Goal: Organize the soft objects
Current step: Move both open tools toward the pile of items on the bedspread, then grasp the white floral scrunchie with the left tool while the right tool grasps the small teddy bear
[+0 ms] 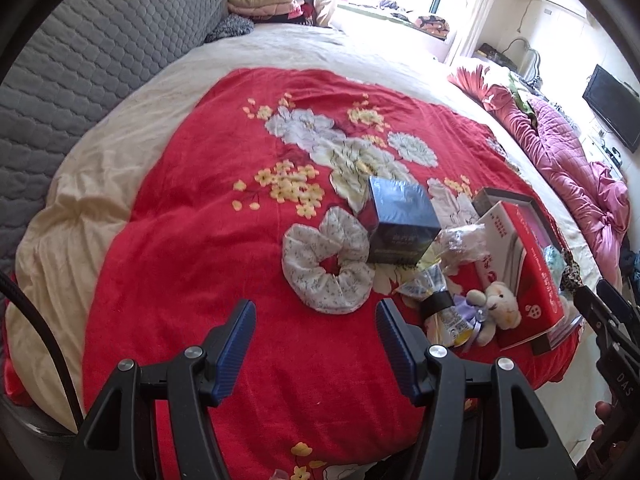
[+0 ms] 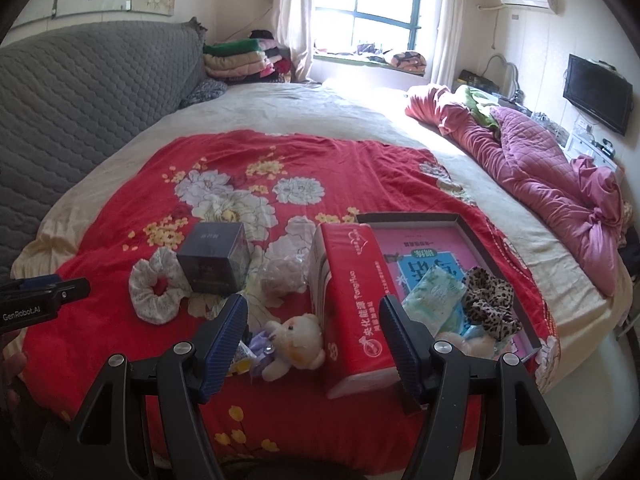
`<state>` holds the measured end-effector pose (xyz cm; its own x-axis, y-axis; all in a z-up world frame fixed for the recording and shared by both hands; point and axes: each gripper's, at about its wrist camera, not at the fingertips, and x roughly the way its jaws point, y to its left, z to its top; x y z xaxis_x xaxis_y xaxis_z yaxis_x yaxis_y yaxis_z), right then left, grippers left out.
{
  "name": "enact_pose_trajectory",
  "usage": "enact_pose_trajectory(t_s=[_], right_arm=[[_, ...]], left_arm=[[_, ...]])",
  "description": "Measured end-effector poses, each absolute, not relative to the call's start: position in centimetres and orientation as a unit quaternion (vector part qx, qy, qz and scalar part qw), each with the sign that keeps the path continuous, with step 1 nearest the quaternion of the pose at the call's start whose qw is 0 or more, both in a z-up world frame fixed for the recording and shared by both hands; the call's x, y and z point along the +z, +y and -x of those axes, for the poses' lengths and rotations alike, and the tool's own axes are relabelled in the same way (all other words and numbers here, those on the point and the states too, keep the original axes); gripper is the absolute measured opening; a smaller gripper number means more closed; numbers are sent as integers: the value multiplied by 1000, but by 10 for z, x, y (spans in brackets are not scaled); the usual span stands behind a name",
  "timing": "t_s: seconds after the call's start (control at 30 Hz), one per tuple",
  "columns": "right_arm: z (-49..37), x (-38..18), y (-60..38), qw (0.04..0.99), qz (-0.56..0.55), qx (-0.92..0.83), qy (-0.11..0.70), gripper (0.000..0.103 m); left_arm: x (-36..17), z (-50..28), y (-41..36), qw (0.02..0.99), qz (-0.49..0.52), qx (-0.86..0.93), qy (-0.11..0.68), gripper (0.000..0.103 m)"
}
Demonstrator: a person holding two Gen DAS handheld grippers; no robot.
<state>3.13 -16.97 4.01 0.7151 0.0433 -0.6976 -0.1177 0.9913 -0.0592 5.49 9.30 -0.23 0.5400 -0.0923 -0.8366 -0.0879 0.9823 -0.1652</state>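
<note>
A white floral scrunchie (image 1: pixel 326 264) (image 2: pixel 158 292) lies on the red flowered blanket (image 1: pixel 200 220), just ahead of my open, empty left gripper (image 1: pixel 316 312). A small cream teddy bear (image 1: pixel 498 306) (image 2: pixel 296 344) lies beside a red box (image 2: pixel 352 304) (image 1: pixel 528 276). My right gripper (image 2: pixel 312 312) is open and empty, above the bear and the red box. A shallow tray (image 2: pixel 480 236) holds a leopard scrunchie (image 2: pixel 490 308) and a pale green packet (image 2: pixel 434 296).
A dark blue box (image 1: pixel 402 220) (image 2: pixel 214 262) stands behind the white scrunchie. Crumpled clear plastic (image 2: pixel 280 280) and small packets (image 1: pixel 436 300) lie near the bear. A pink quilt (image 2: pixel 552 176) lies at the right. A grey headboard (image 2: pixel 80 100) is on the left.
</note>
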Motion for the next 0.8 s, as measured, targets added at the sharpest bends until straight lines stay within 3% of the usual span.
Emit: enact_pose_trajectory(t_s=[0.8], right_arm=[[-48, -41, -129, 865, 265, 79, 419, 70]], left_arm=[[-61, -80, 96, 852, 117, -23, 510, 62]])
